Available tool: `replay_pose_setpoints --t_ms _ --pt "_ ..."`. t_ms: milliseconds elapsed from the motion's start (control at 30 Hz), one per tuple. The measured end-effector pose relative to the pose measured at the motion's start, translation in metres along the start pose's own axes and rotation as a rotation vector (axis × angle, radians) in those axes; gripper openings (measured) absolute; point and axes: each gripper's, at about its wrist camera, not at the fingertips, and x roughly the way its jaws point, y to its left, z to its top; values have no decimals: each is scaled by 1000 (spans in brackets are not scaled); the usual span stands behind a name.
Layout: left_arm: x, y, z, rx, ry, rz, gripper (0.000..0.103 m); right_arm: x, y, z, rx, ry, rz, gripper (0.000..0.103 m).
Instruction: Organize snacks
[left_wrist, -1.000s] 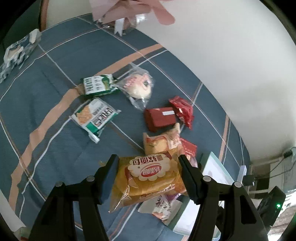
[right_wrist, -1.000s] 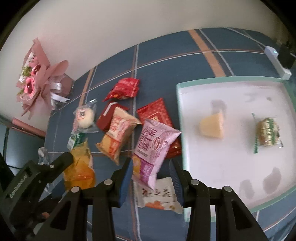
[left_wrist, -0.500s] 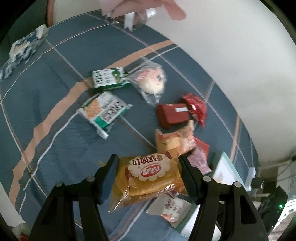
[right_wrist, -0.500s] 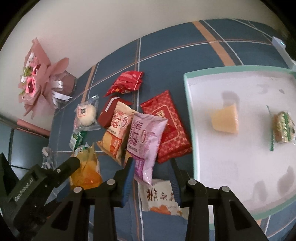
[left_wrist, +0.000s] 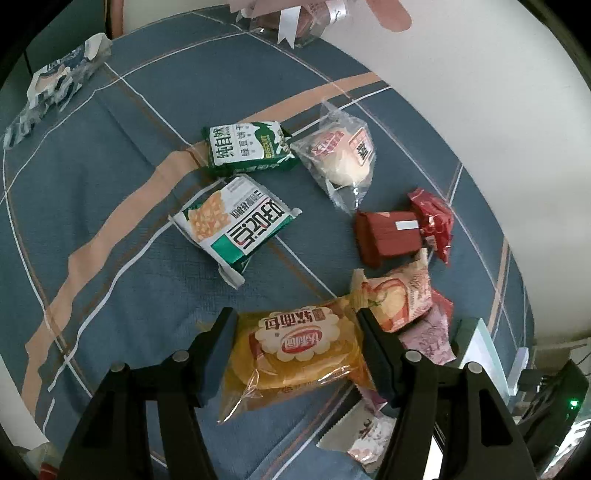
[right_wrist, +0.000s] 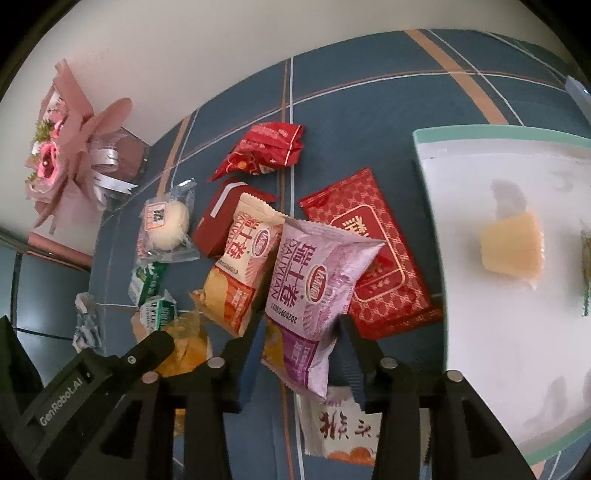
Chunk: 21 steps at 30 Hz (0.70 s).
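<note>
1. Use the white tray (right_wrist: 480, 369) as your landmark. Two items lie on it: a pale yellow cake piece (right_wrist: 511, 245) near its middle and a green-striped wrapped snack (right_wrist: 585, 266) at its far right edge, cut off by the frame.
2. On the blue checked cloth (left_wrist: 92, 184) left of the tray you have one flat red patterned pack (right_wrist: 373, 266), one crumpled red packet (right_wrist: 264, 151) and one dark red box (right_wrist: 218, 225).
3. Farther from the tray sit one clear-wrapped round bun (left_wrist: 340, 158), one green biscuit pack (left_wrist: 247, 149) and one white-and-green cracker pack (left_wrist: 236, 225).
4. One orange-and-white cake bag (right_wrist: 236, 266) lies beside the box, and one white pack with brush lettering (right_wrist: 340, 424) lies just off the tray's near corner.
5. Your left gripper (left_wrist: 295, 343) has its fingers set partly apart, both pads pressed on one yellow bread bag (left_wrist: 295, 350), held above the cloth well left of the tray.
6. Your right gripper (right_wrist: 299, 347) has its jaws opening, with one purple cake bag (right_wrist: 314, 295) between the fingers and the pads apparently touching its lower end, just left of the tray.
</note>
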Motion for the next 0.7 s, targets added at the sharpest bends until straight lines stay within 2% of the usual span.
replay_pose_setpoints --t_ms 400,500,533,567,633,700 --pt "9 -5 5 7 -2 8 67 25 7 8 11 9 -18 56" --pt "10 -5 6 5 6 -1 67 25 7 8 12 0 -20 54" --pt "10 -3 7 0 10 -9 67 25 7 7 6 -2 -30 48" --pt "9 -2 7 -11 14 -21 67 23 8 7 -1 -4 -38 47" --pt "8 1 8 -29 20 -49 72 23 8 7 -6 0 -39 45" --pt "6 2 8 -34 18 -67 84 22 7 5 -8 7 -43 43"
